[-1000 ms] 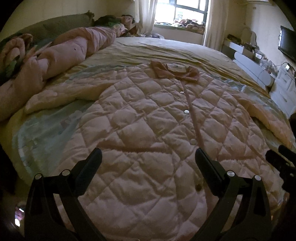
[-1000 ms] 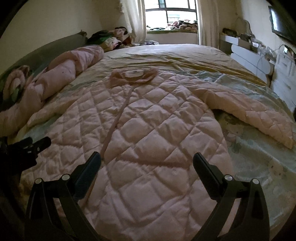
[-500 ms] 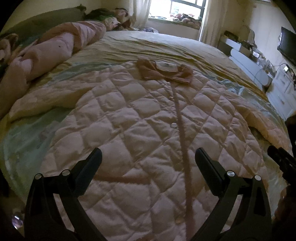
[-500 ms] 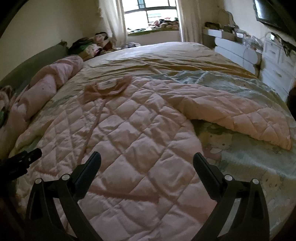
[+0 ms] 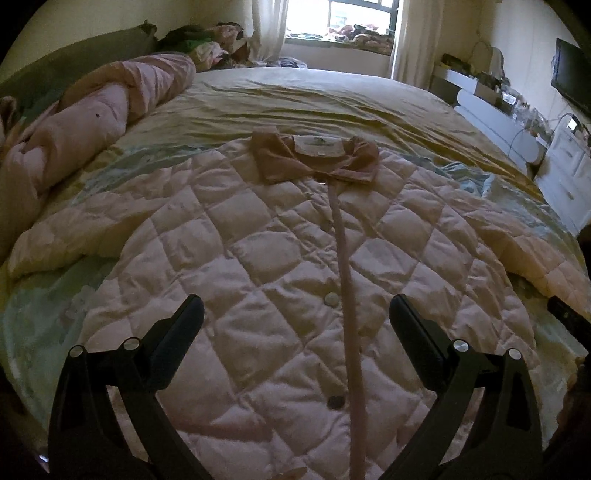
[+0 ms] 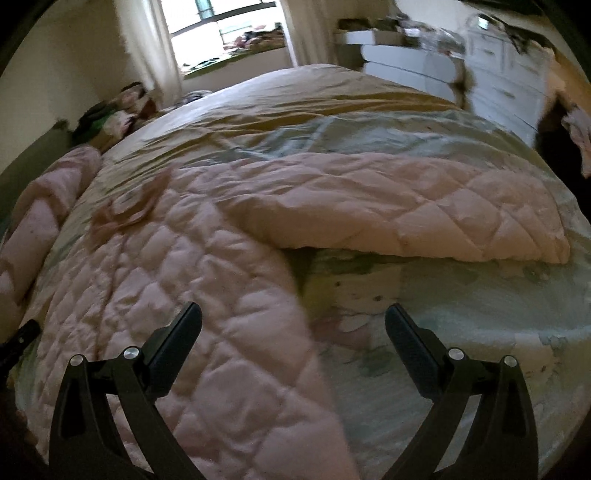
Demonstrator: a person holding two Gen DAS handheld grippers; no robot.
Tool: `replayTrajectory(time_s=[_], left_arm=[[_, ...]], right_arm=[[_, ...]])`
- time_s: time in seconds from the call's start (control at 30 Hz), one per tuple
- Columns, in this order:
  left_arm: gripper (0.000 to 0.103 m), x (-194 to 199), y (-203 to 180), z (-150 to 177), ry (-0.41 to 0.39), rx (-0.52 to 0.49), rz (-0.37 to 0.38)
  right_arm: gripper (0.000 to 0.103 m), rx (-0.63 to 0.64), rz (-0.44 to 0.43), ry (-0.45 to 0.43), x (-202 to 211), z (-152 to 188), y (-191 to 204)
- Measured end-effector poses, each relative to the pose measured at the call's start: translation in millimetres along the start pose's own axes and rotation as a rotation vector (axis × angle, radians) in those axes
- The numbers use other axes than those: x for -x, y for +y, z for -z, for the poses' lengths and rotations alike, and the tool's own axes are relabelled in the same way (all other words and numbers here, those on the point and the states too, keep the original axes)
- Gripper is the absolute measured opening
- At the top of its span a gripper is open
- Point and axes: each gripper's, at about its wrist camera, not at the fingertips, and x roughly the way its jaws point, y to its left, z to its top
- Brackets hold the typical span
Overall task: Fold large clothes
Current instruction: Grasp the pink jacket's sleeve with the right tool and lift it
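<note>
A large pale pink quilted jacket (image 5: 280, 243) lies flat, front up and buttoned, on the bed, collar (image 5: 314, 158) at the far end and both sleeves spread out. My left gripper (image 5: 295, 314) is open and empty above the jacket's lower front, by the button placket. My right gripper (image 6: 293, 317) is open and empty over the jacket's right side edge (image 6: 221, 295), where it meets the bedsheet; the right sleeve (image 6: 406, 206) stretches across beyond it. The right gripper's tip shows at the right edge of the left wrist view (image 5: 569, 317).
A rolled pink quilt (image 5: 92, 122) lies along the bed's left side. The bedsheet (image 6: 443, 332) is pale blue and yellow. White drawers (image 6: 491, 85) stand to the right of the bed. A window (image 5: 354, 18) and piled clothes (image 5: 207, 40) are at the far end.
The left gripper has swung to face the jacket's centre line. The right gripper has swung right, from over the jacket body to its right edge and the sleeve. Both stay open.
</note>
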Motion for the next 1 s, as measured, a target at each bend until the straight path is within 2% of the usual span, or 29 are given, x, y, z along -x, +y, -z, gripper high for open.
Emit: replayTrajectory(time_s=[0.33, 0.6, 0.83, 0.9, 0.97, 1.0], left_arm=[[0.094, -36.3, -7.3, -5.4, 0.047, -0.007, 0.017], [0.094, -62.9, -11.2, -6.8, 0.097, -0.043, -0.016], [0.094, -73.2, -7.8, -10.9, 0.127, -0.039, -0.026], [0.094, -72.9, -5.9, -13.3, 0.130, -0.041, -0.017], [0.094, -71.6, -2.3, -15.9, 0.127, -0.045, -0.028], [0.094, -70.2, 0.5, -17.9, 0.126, -0.045, -0.034]], right_arm=[[0.099, -0.208, 0.056, 0.024, -23.4, -9.8, -79.1], [0.099, -0.495, 0.051, 0.039, -46.7, -6.7, -164.0], [0.099, -0.630, 0.056, -0.053, -61.3, -24.9, -216.1], [0.090, -0.661, 0.089, -0.112, -61.5, -30.9, -230.5], [0.063, -0.698, 0.117, -0.154, -61.8, -32.6, -245.1], [0.055, -0.736, 0.111, -0.159, -63.9, -32.2, -253.7]])
